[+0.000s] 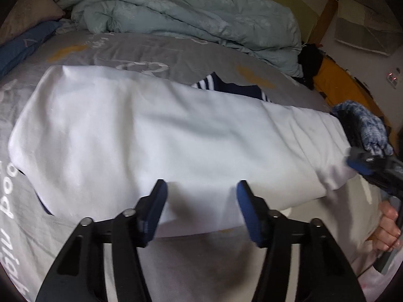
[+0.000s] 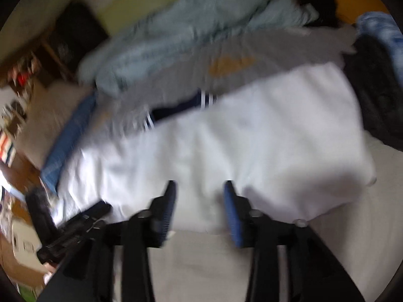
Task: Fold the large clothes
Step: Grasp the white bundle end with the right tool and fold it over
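A large white garment (image 1: 156, 138) lies folded in a long band across the grey bed sheet (image 1: 151, 50). Its navy collar with white stripes (image 1: 226, 88) peeks out at the far edge. My left gripper (image 1: 200, 191) is open and empty, just above the garment's near edge. My right gripper (image 2: 200, 193) is open and empty, also over the near edge of the white garment (image 2: 252, 138). The right view is blurred. The navy collar (image 2: 181, 105) shows there too. The right gripper also shows at the right edge of the left wrist view (image 1: 372, 166), beside the garment's right end.
A crumpled pale blue duvet (image 1: 176, 10) lies at the back of the bed. A blue pillow (image 1: 22, 45) and a beige pillow (image 1: 27, 10) sit at the far left. Blue patterned cloth (image 1: 362, 125) and dark items (image 1: 309, 63) lie at the right.
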A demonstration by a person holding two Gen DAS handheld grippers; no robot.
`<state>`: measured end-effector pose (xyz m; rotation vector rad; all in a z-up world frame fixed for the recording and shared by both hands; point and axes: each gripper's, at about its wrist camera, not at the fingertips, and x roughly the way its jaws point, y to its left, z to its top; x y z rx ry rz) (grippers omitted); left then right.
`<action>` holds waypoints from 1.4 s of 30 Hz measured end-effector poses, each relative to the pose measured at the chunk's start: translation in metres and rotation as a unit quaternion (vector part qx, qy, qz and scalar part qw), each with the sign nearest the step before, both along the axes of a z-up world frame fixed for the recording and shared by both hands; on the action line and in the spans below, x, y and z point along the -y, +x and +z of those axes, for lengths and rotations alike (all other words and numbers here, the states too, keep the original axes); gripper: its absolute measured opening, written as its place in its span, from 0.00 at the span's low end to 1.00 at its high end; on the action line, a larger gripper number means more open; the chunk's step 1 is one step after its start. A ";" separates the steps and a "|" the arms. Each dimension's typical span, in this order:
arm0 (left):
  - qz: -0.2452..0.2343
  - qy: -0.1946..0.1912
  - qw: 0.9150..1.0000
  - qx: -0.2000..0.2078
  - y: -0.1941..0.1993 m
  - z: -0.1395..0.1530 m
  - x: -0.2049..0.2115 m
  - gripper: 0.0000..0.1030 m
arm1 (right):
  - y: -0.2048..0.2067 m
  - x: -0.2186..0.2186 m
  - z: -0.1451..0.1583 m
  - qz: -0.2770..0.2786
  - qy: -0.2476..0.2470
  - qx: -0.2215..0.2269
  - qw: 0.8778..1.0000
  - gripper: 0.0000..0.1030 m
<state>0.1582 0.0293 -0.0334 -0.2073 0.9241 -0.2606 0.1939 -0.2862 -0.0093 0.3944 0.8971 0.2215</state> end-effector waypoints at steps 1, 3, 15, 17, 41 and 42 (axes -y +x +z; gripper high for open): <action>0.004 0.004 1.000 0.007 -0.001 0.002 -0.001 0.51 | -0.009 0.004 0.003 -0.027 -0.020 0.017 0.999 0.54; 0.017 0.008 1.000 0.017 -0.002 0.005 -0.004 0.52 | -0.024 0.016 0.001 -0.079 -0.064 0.036 0.994 0.62; 0.039 0.016 0.995 0.096 -0.013 0.031 -0.011 0.94 | -0.022 0.119 -0.065 -0.223 0.136 -0.044 0.964 0.75; 0.044 0.031 0.994 0.099 -0.012 0.031 -0.010 0.95 | -0.015 0.116 -0.070 -0.222 0.140 -0.024 0.965 0.74; 0.099 0.050 0.982 0.153 -0.033 0.077 -0.044 1.00 | -0.005 -0.088 -0.008 -0.026 -0.298 0.171 0.939 0.15; 0.099 0.047 0.983 0.150 -0.033 0.078 -0.044 1.00 | -0.006 -0.091 -0.008 -0.011 -0.277 0.170 0.946 0.15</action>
